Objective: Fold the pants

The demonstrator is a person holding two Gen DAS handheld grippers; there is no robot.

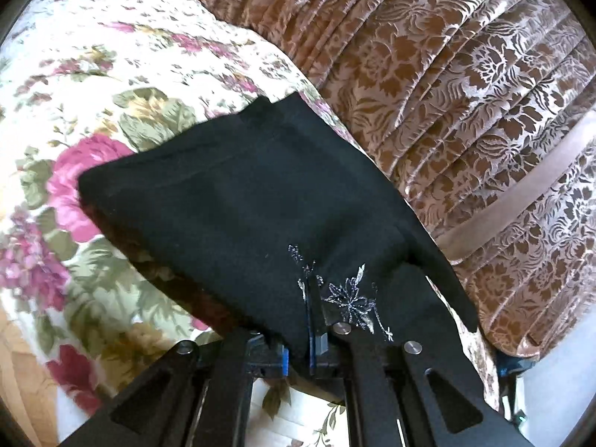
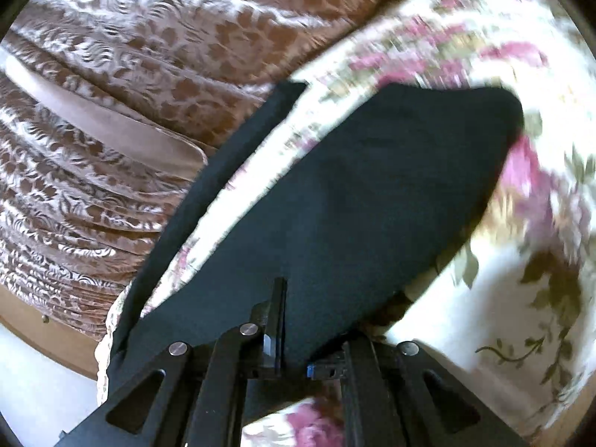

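Two grips: one pair of black pants (image 1: 231,201) is pinched at its near edge by both grippers, the cloth stretching away from each camera over a floral bedspread.
Pants: dark fabric, partly doubled over; silver embroidered flowers (image 1: 350,298) sit near the 6 o'clock edge of the left wrist view, and a narrow strip of the same cloth trails toward 4 o'clock along the bedspread's edge.
Left gripper (image 1: 314,320): fingers drawn nearly together, clamped on the pants beside the embroidery.
Right gripper (image 2: 279,320): fingers drawn close, gripping the plain black cloth (image 2: 372,193) at 6 o'clock; the fabric spreads toward 1 o'clock in the right wrist view, and a thin band of it runs up toward 11 o'clock.
Bedspread (image 1: 111,111): cream with pink roses and green leaves, lying under the pants, filling the 9 o'clock side in the left wrist view and the 3 o'clock side, blurred, in the right.
Brown cover (image 1: 465,93): patterned velvet-like cloth with a plain band across it, just beside the bedspread, at 2 o'clock in the left wrist view and 10 o'clock in the right.
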